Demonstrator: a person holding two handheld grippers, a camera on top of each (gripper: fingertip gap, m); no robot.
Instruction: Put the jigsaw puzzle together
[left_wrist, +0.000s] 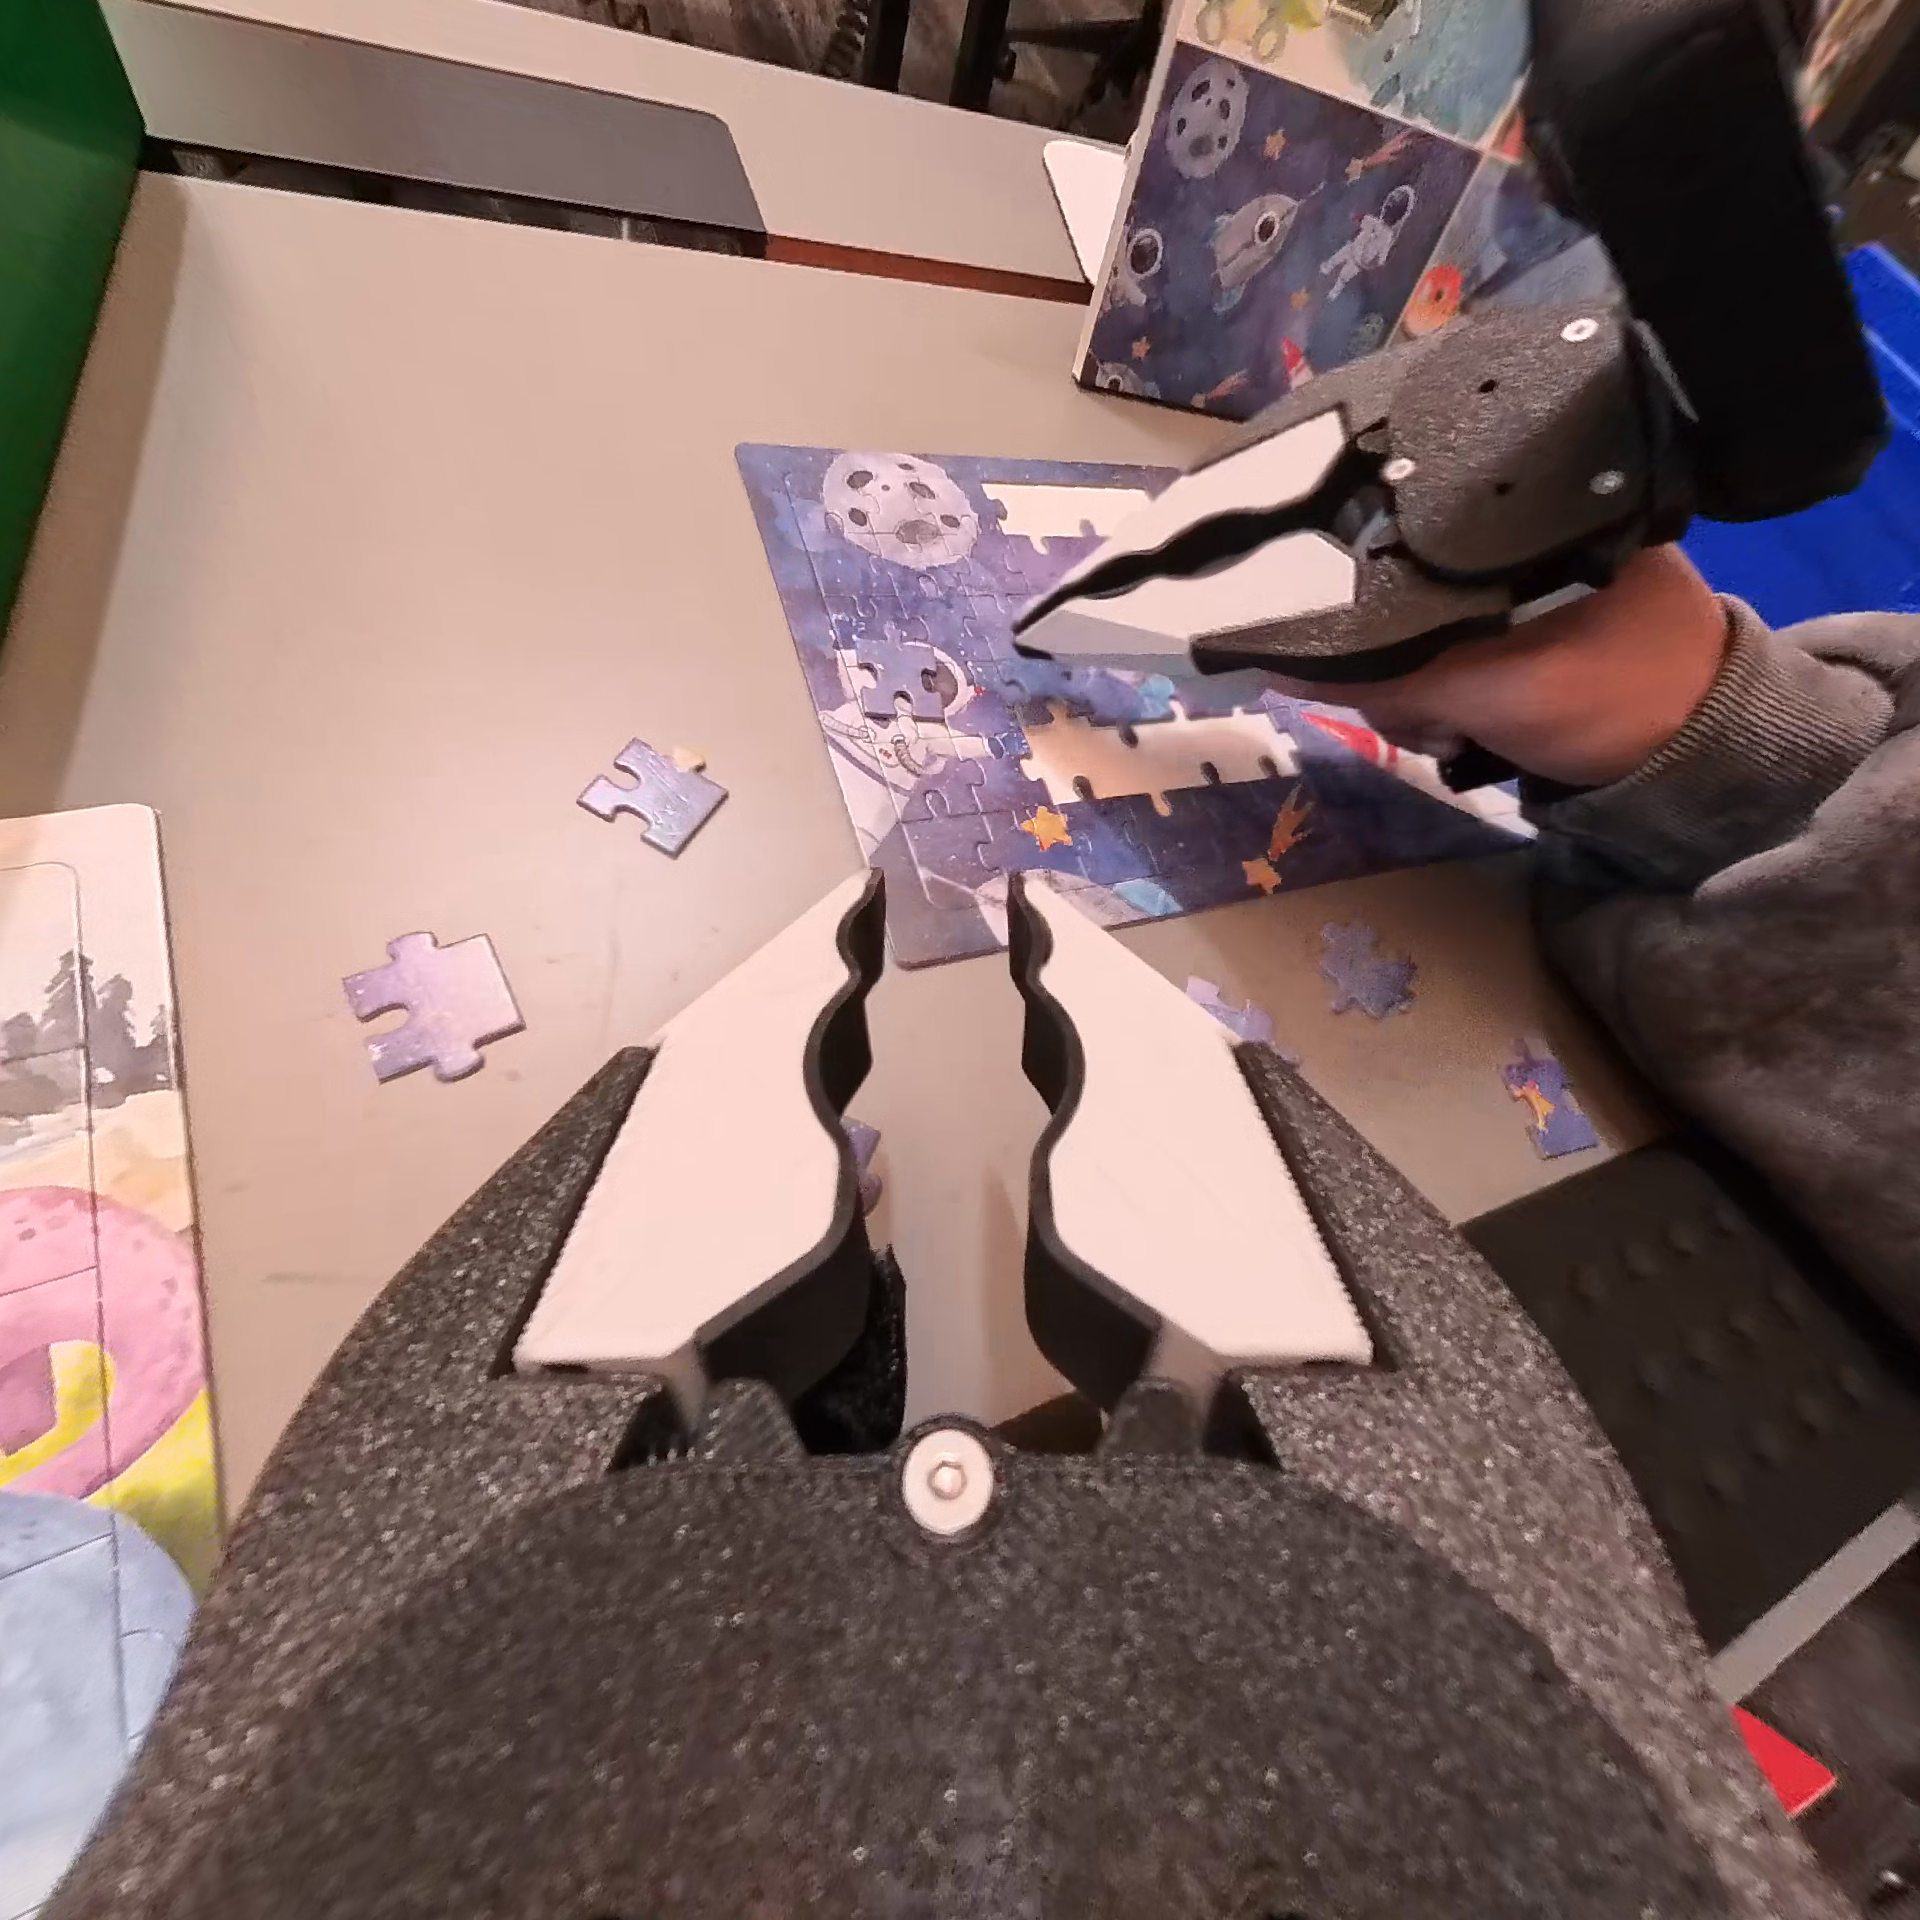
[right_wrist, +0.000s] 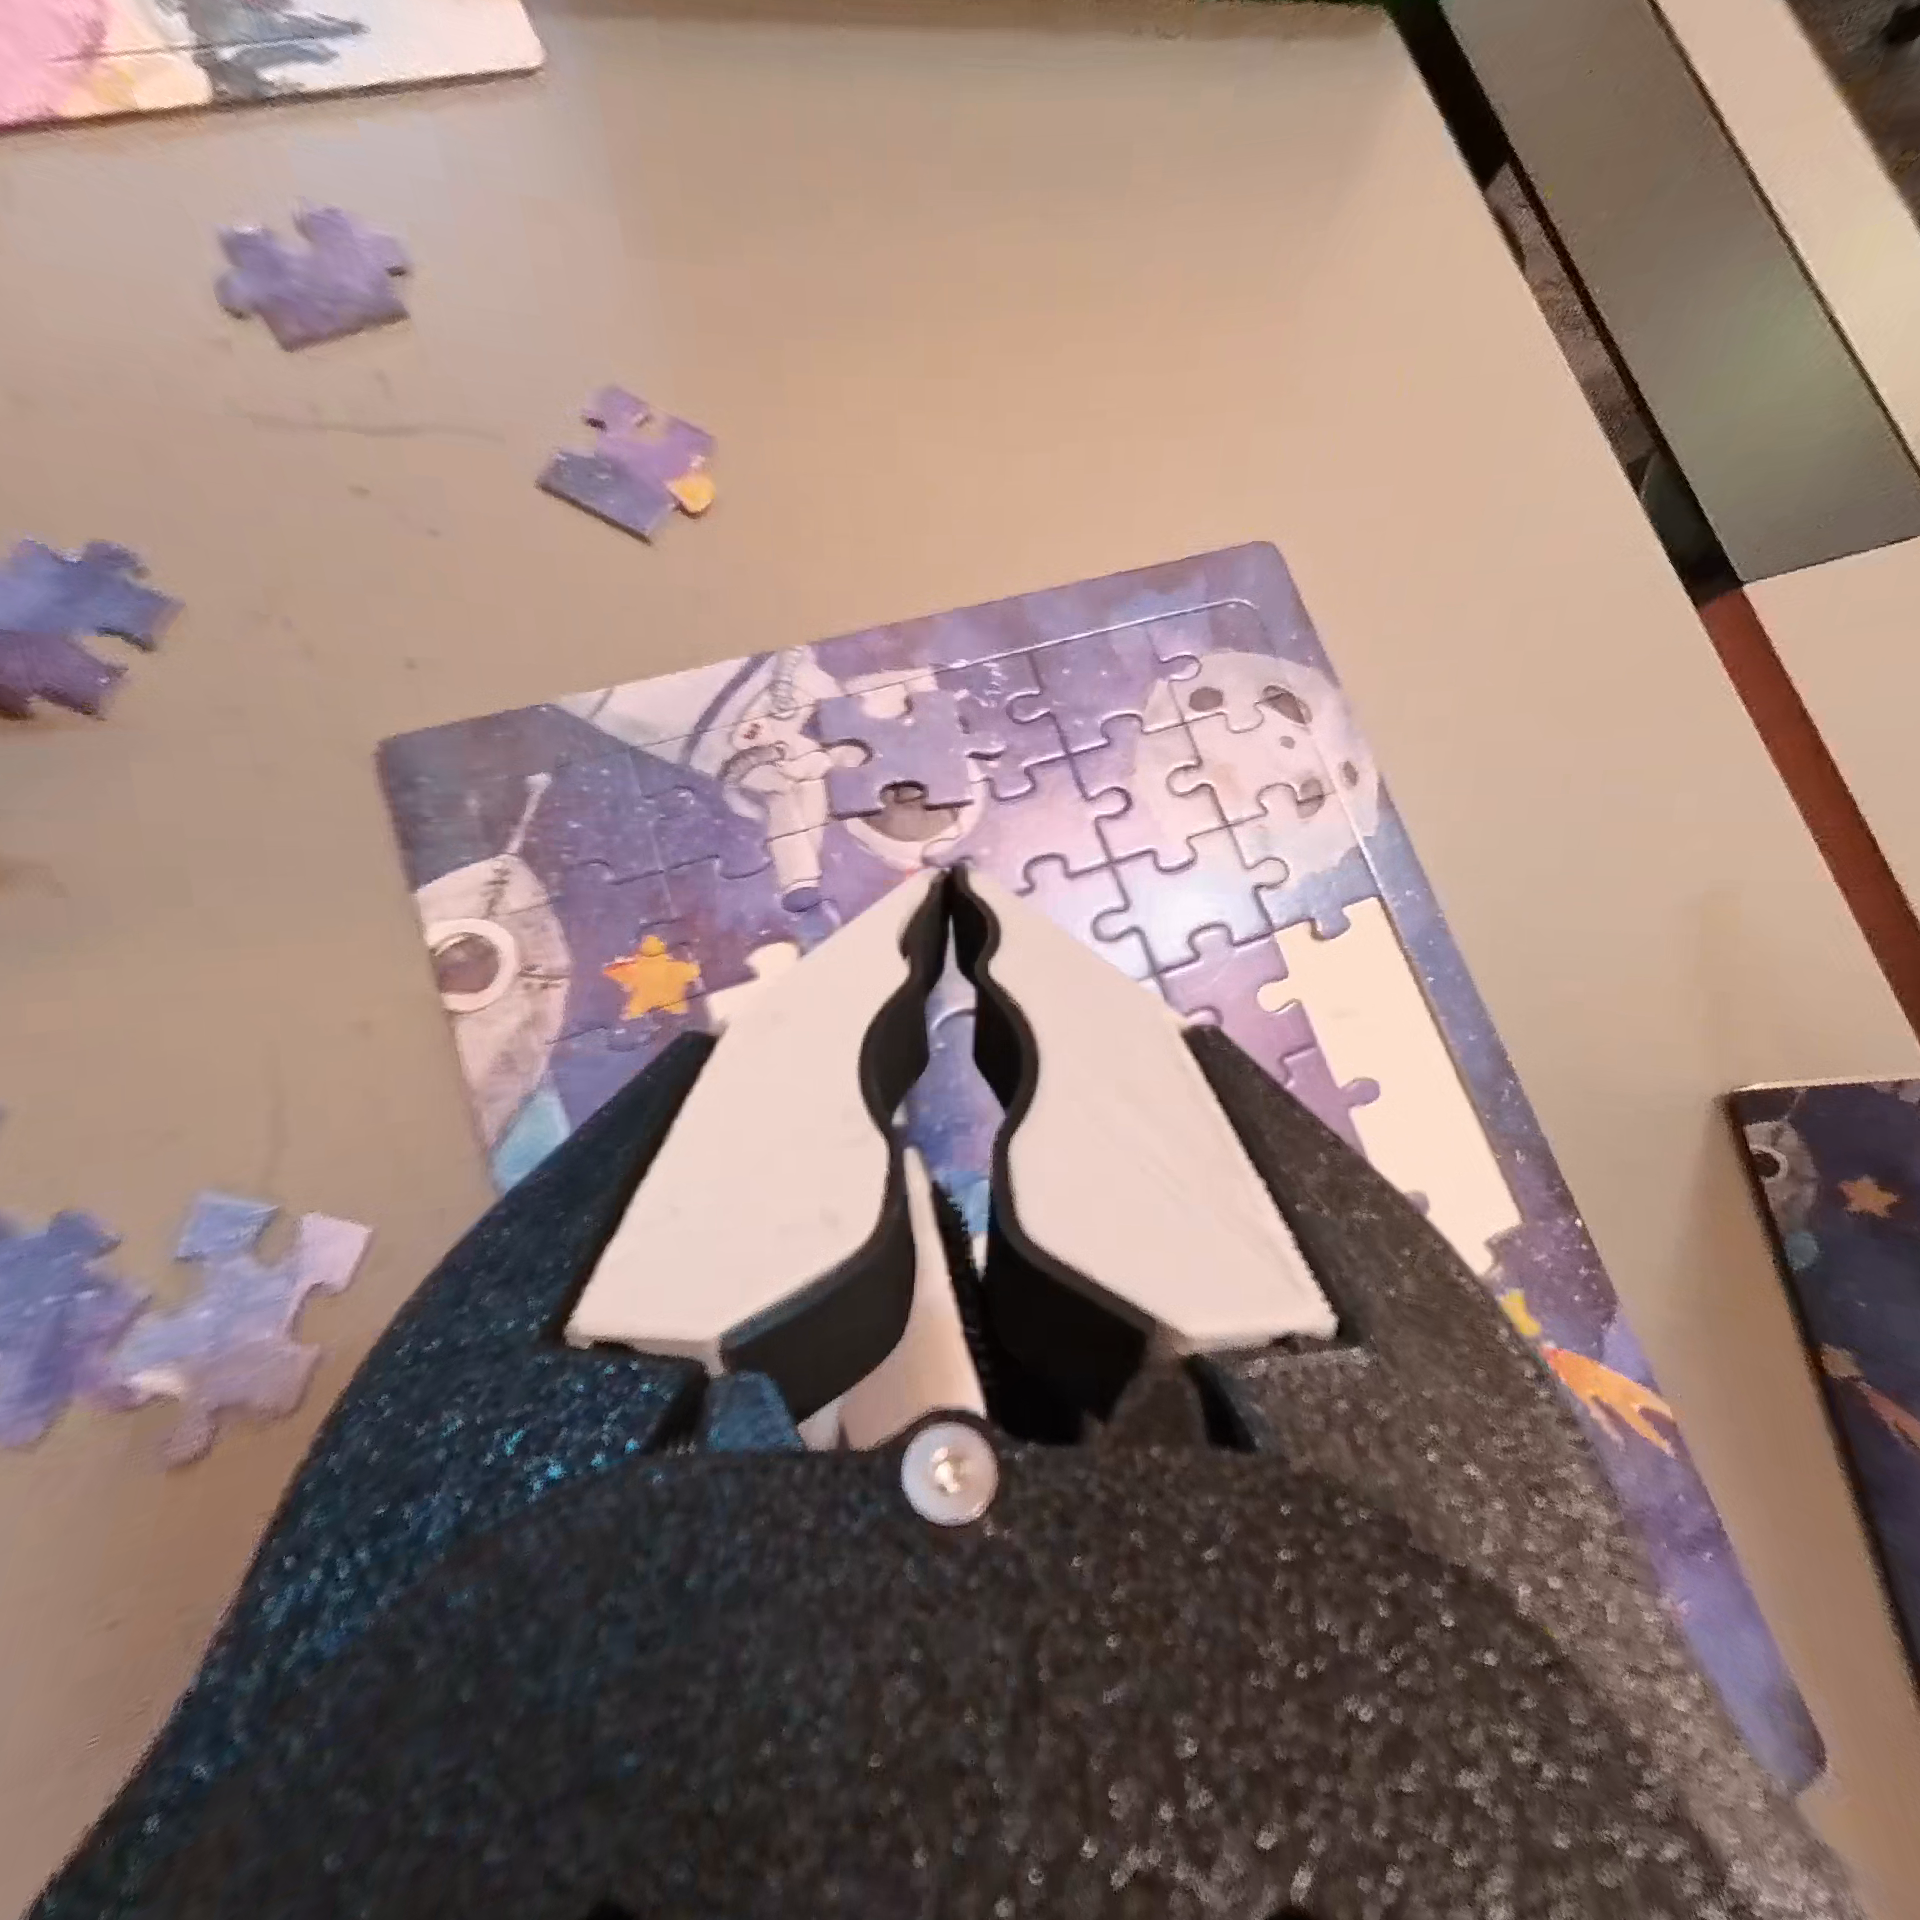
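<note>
**One piece lies loose on the picture, gaps wait beside it**

The puzzle board (right_wrist: 1351, 644) lies flat on the bench, toward its far edge in the left wrist view, so pieces can be pressed down into its frame. Most of the space picture is filled; white gaps (right_wrist: 1403, 1060) remain along one side and through the middle (left_wrist: 1153, 764). A loose piece (right_wrist: 902, 750) sits on top of the astronaut, not seated (it overlaps the printed helmet), probably parked there for sorting.

The right gripper (right_wrist: 948, 883) hovers over the board with its tips pinched together and nothing visible between them, likely to nudge or press rather than pick. The left gripper (left_wrist: 945, 894) waits at the board's near corner, jaws apart and empty, seemingly ready to fetch.

Spare pieces (left_wrist: 434, 1003) lie scattered on the bench off the board's side (left_wrist: 652, 795), within easy reach. A box (left_wrist: 1247, 229) printed with the same space picture stands near the bench's far corner, presumably as a reference.
</note>
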